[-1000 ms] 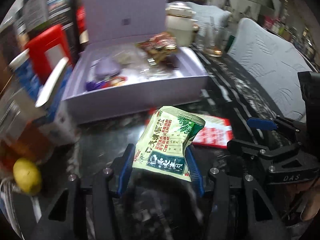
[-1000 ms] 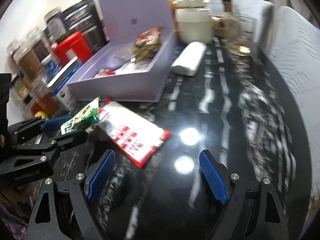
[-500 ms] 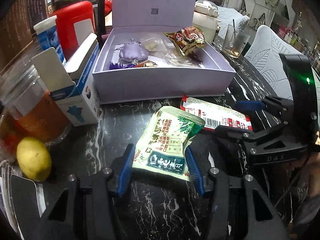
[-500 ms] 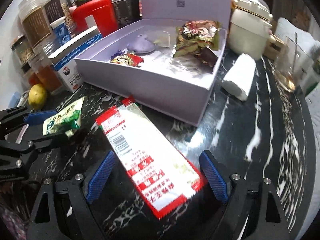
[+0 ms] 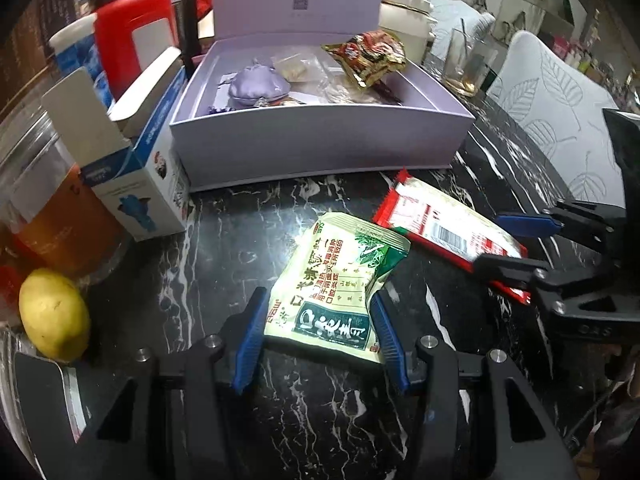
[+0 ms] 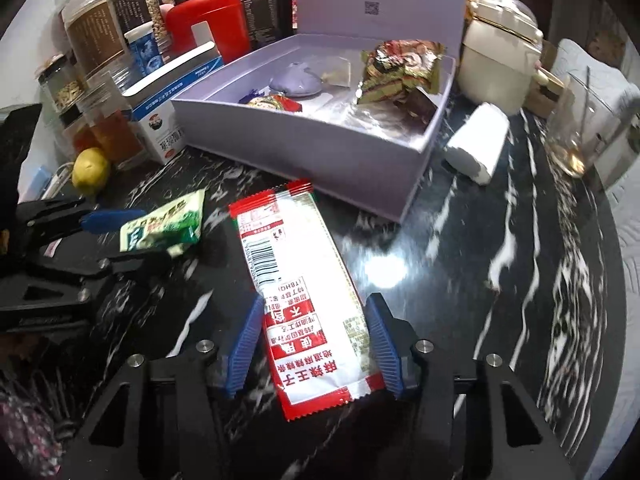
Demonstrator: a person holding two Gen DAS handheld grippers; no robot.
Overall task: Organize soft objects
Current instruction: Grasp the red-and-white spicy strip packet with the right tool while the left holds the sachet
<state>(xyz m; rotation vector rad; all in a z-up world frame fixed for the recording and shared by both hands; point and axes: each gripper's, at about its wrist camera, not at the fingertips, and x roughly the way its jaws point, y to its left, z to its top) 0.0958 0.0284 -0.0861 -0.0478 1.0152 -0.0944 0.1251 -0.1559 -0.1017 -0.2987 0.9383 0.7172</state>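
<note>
Nearest the left tool (image 5: 320, 336), the green snack packet (image 5: 340, 280) sits pinched between its blue pads, both edges pressed, its far end raised off the black marbled desk (image 5: 240, 240). The right tool (image 6: 314, 344) has just been closing its jaws on the red-and-white sachet (image 6: 304, 292) — the pads now meet the sachet's long sides near its closer end, while the rest lies flat on the desk, pointing away toward the box. Both tools tilt steeply down at the desk, side by side, the left one's packet just beside the sachet's far end.

To the left stand a lemon (image 5: 54, 314), a jar of amber liquid (image 5: 52, 216) and an open blue-and-white carton (image 5: 136, 176), crowding that edge. Beyond the packets the open lilac box (image 6: 320, 148) blocks the way forward; it holds a lilac pouch (image 5: 258, 86), a brown-and-red snack bag (image 6: 400, 70) and small wrapped sweets (image 6: 272, 104). Right of the box lie a white roll (image 6: 476, 144) and a glass (image 6: 580, 124); behind are a cream pot (image 6: 500, 52), a red tin (image 6: 204, 24) and jars.
</note>
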